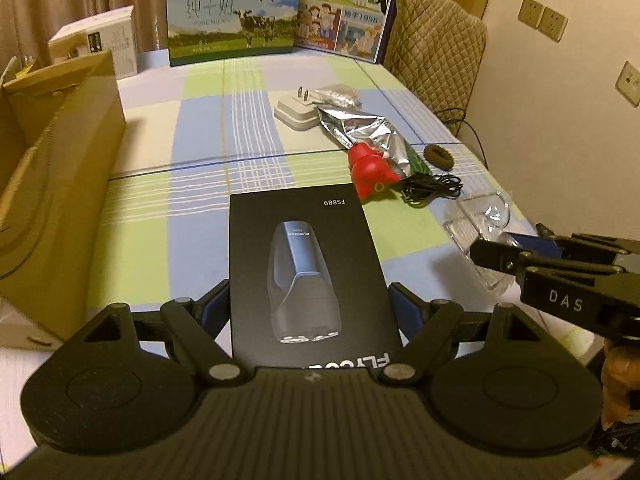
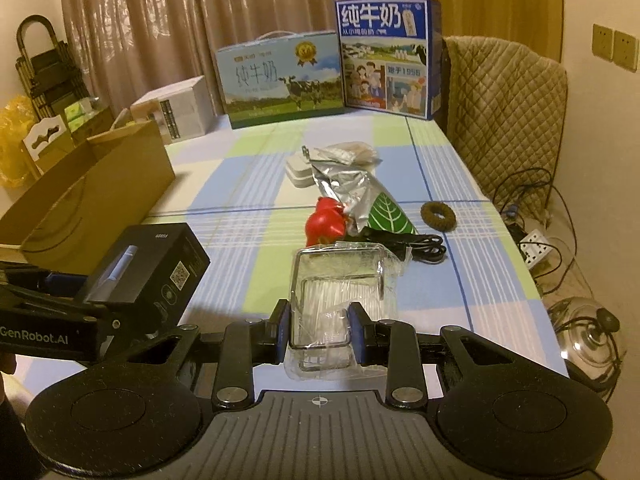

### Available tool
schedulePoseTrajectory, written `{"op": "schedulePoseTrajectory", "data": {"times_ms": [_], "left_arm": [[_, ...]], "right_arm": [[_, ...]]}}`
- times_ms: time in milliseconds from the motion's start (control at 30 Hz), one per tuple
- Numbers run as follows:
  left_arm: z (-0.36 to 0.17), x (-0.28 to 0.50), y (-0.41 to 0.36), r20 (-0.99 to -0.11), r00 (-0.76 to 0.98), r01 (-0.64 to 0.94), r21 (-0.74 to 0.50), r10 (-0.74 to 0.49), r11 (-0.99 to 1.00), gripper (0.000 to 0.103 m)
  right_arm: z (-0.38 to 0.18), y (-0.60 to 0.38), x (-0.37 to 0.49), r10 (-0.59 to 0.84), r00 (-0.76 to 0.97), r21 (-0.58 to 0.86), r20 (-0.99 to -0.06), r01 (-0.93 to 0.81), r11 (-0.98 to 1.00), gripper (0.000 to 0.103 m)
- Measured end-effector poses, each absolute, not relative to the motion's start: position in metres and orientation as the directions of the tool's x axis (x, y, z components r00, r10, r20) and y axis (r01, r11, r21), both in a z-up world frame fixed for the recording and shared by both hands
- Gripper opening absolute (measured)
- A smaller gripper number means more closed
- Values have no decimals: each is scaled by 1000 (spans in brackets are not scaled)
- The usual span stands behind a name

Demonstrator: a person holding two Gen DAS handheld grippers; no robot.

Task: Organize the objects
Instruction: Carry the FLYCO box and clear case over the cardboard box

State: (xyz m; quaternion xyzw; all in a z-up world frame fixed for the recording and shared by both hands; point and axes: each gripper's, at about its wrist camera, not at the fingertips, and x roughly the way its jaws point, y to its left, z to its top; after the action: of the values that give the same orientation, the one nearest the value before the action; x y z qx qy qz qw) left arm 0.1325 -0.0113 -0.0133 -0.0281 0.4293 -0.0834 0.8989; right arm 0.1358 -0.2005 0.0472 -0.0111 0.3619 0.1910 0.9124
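My left gripper [image 1: 310, 300] is shut on a black shaver box [image 1: 308, 272], held above the checked tablecloth; the same box [image 2: 144, 268] shows at the left of the right wrist view. My right gripper [image 2: 319, 330] is shut on a clear plastic box [image 2: 344, 296] wrapped in film, also lifted off the table; it appears at the right edge of the left wrist view as the clear box [image 1: 484, 232]. Beyond both lie a red toy [image 1: 370, 168], a foil pouch [image 1: 360, 132], a white plug adapter [image 1: 294, 110], a black cable [image 1: 432, 190] and a brown hair ring [image 1: 438, 157].
An open cardboard box [image 1: 60, 184] stands along the table's left side. Two milk cartons [image 1: 234, 20] [image 1: 346, 12] stand at the far edge, with a padded chair [image 1: 436, 44] to their right. Power strip, cords and a glass lid [image 2: 588, 336] lie on the floor at right.
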Motion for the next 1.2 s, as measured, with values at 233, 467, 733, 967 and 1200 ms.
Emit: {"op": "schedulePoseTrajectory", "data": {"times_ms": [233,467,733,967,1200], "left_arm": [[9,106,-3,-742,649,133,-106,-167,986,79],[37,90,15,-711,684,138,-97,-166,986,79],[85,81,65,-660,742,94,-69,-116,993,79],[116,81,136,-634,774,-2,-22,-13,1000,79],[121,92,195,-646,760,-62,33,68,998,79]], "right_arm": [[73,-188,114,366,682,113,-633,-386,915,28],[104,-157,107,465,650,170,-602,-464,869,28],[143,-85,112,570,607,166,-554,-590,790,28],[156,-11,125,645,535,184,-545,-674,715,28],[150,48,143,668,485,188,-564,-712,676,27]]}}
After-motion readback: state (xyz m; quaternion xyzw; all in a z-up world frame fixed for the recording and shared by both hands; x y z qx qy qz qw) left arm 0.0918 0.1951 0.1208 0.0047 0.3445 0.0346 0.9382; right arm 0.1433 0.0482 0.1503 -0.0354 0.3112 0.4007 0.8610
